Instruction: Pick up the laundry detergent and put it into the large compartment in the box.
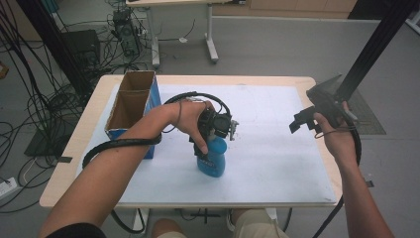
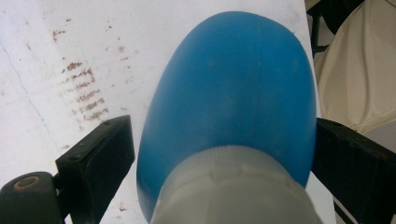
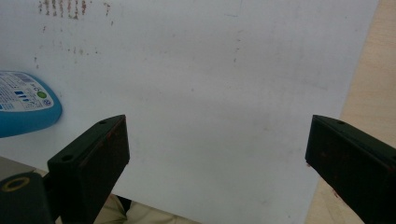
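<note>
Left gripper (image 1: 214,130) is pointing down over a blue bottle (image 1: 212,157) standing on the white mat (image 1: 277,148), jaws straddling its body, spread with a gap showing at one pad. Right gripper (image 1: 302,121) is hovering well apart, jaws spread, holding nothing.

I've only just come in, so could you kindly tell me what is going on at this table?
A person is working on a blue bottle that stands on the white mat. The left tool is over the bottle's top, its jaws on either side of the bottle, with a gap visible at one jaw. The right tool is held open above the mat's right edge, holding nothing. An open cardboard box stands at the left.
</note>
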`<state>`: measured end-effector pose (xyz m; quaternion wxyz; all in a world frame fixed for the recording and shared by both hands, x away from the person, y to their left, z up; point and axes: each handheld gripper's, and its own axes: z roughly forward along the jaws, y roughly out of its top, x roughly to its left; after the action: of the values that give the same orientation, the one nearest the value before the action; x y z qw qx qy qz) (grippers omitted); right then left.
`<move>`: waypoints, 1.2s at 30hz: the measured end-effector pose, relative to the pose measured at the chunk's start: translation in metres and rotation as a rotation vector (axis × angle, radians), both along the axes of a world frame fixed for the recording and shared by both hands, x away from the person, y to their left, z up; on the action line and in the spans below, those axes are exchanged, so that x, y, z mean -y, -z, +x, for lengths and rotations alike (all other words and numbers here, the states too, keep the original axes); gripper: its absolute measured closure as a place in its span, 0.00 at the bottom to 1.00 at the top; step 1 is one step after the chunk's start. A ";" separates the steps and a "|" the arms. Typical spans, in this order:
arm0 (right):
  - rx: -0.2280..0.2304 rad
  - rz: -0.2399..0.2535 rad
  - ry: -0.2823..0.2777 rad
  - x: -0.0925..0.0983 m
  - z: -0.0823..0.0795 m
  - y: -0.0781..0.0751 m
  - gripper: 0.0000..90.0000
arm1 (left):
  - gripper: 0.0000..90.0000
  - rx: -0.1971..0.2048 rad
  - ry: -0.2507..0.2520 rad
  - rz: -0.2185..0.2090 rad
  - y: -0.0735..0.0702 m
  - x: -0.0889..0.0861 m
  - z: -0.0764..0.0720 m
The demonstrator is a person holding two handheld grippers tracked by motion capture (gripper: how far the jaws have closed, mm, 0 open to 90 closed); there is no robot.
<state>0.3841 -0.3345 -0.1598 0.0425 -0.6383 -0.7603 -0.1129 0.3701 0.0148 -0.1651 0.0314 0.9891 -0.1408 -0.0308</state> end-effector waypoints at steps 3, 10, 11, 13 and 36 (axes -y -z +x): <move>0.000 0.000 0.000 0.000 0.000 0.000 0.07 | 0.13 0.004 0.004 -0.002 -0.001 0.000 -0.001; -0.002 0.002 -0.001 -0.001 0.000 0.001 0.07 | 0.18 0.015 0.019 -0.010 -0.003 0.001 -0.003; -0.002 0.002 -0.001 0.000 0.000 0.002 0.07 | 0.19 0.017 0.021 -0.010 -0.003 0.001 -0.004; -0.003 0.002 -0.001 0.000 0.000 0.002 0.07 | 0.21 0.023 0.026 -0.010 -0.003 0.001 -0.005; -0.002 0.003 0.001 0.000 0.000 0.002 0.07 | 0.29 0.036 0.045 -0.006 -0.004 0.003 -0.007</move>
<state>0.3839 -0.3343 -0.1620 0.0442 -0.6386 -0.7599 -0.1132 0.3631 0.0121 -0.1609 0.0311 0.9859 -0.1638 -0.0134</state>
